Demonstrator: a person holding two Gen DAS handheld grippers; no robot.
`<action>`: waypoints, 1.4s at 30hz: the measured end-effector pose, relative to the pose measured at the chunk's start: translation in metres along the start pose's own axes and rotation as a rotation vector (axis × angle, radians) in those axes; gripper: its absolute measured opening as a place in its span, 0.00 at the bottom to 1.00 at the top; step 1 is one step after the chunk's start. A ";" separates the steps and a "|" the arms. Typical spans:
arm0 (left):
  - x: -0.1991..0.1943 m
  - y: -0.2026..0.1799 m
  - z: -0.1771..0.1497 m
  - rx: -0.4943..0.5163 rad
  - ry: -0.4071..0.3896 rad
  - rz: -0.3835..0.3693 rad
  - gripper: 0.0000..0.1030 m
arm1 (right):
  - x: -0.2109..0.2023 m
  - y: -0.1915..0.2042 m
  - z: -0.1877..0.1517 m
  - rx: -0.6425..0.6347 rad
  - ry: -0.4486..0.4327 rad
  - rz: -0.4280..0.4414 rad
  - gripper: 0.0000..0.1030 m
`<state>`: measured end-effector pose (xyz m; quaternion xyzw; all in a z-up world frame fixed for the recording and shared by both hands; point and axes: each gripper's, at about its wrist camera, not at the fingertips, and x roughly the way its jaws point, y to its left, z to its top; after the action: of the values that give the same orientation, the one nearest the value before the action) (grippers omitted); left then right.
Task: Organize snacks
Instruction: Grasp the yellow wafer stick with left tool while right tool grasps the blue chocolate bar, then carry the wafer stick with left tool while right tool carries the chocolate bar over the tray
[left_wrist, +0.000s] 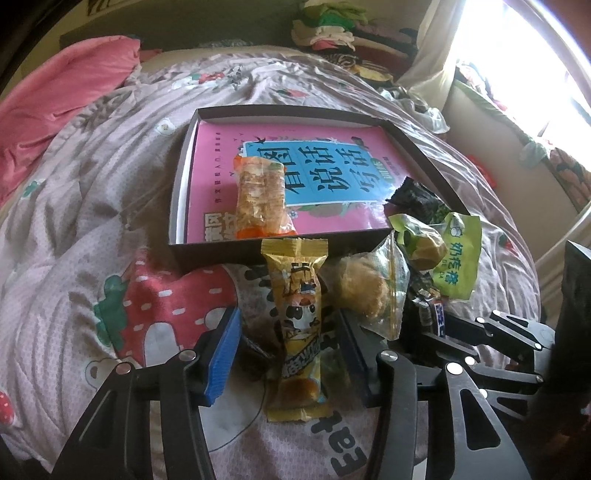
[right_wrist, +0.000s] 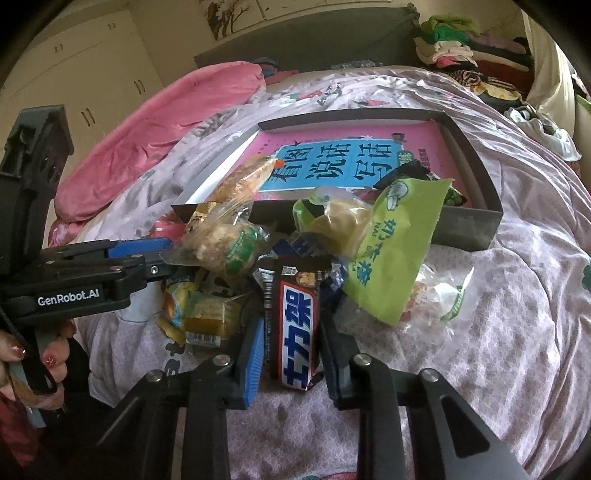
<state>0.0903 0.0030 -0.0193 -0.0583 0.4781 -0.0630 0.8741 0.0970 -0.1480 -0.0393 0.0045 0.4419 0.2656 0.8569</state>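
Two hand-held grippers are at work over a heap of snacks on a bed. Right gripper (right_wrist: 291, 350): its jaws are pressed against both sides of a brown chocolate bar (right_wrist: 295, 332), which lies lengthwise between them on the quilt (right_wrist: 498, 314). Left gripper (left_wrist: 288, 354): its jaws straddle a yellow snack packet (left_wrist: 297, 332) that lies lengthwise on the quilt; a gap shows between the blue left pad and the wrapper, so the pads do not clamp it. In the right wrist view the same gripper enters from the left, with a hand (right_wrist: 22, 362) on its handle.

Heap, just beyond both grippers: a clear bag of pale pastry (left_wrist: 369, 288) lies beside the yellow packet; a green packet (right_wrist: 391, 254) lies tilted on top of the pile, touching the near wall of the box (right_wrist: 469, 229).

Box: dark, shallow, open, resting on the quilt beyond the heap. A pink book with a blue panel (left_wrist: 314, 173) covers its floor. One orange-ended packet of biscuits (left_wrist: 262, 195) lies on the book at the near left. A dark packet (left_wrist: 413, 199) rests at the near right corner, over the wall.

Surroundings: pink duvet (right_wrist: 166, 133) bunched at the left; folded clothes (right_wrist: 450, 48) piled beyond the bed.
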 end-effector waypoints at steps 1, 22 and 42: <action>0.001 0.000 0.000 -0.002 0.004 -0.003 0.51 | -0.001 0.000 0.000 0.001 -0.004 0.002 0.28; -0.004 0.001 0.001 -0.048 0.002 -0.072 0.16 | -0.031 -0.002 0.010 0.003 -0.145 0.050 0.27; -0.037 0.003 0.018 -0.071 -0.087 -0.035 0.16 | -0.060 -0.020 0.023 0.028 -0.282 0.033 0.27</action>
<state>0.0856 0.0125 0.0203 -0.1004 0.4407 -0.0587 0.8901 0.0959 -0.1875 0.0152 0.0611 0.3205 0.2703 0.9058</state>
